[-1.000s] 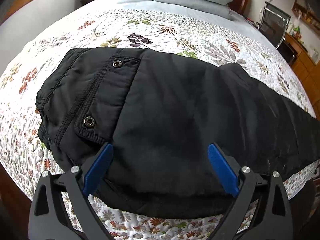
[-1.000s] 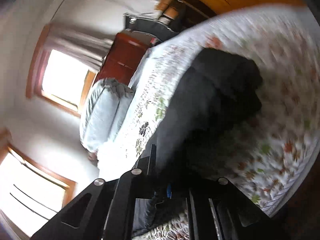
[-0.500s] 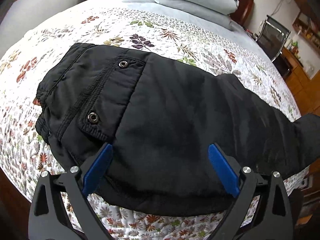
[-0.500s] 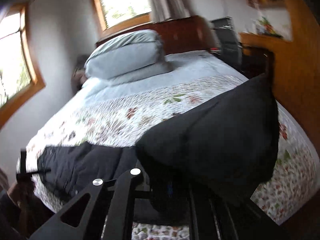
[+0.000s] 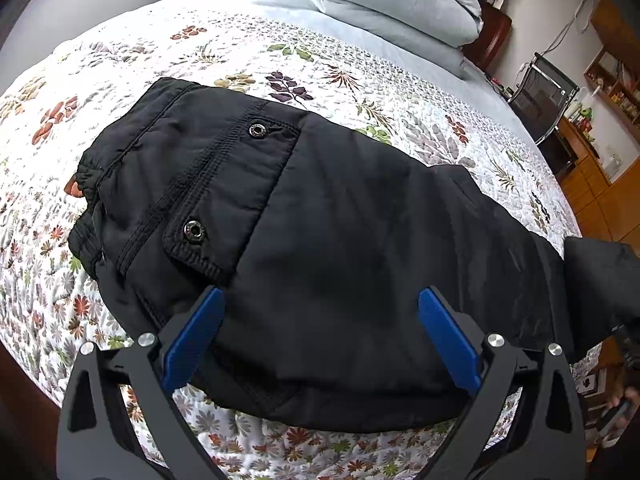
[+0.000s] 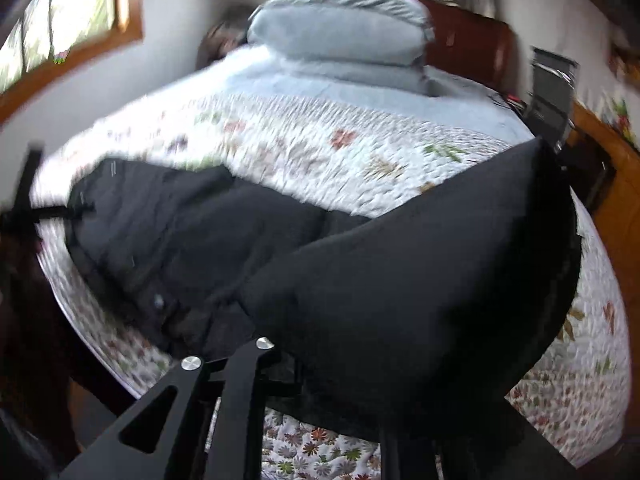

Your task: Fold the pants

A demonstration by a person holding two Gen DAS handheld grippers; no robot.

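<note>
Black padded pants lie across a floral quilt, waistband to the left, with a snap pocket on top. My left gripper hovers open over their near edge; its blue pads stand wide apart with nothing pinched. My right gripper has the leg end raised off the bed. The cloth drapes over its fingertips and hides them. Its jaws are opening, with the fabric still between them. The same lifted leg end shows at the right in the left wrist view.
Grey pillows are stacked at the headboard. A black chair and wooden cabinets stand to the right of the bed. A window is on the left wall. The bed's near edge runs just below both grippers.
My right gripper has rolled upright and swung across the bed, carrying the leg end up and over toward the waist. The left gripper has barely shifted and stays open.
</note>
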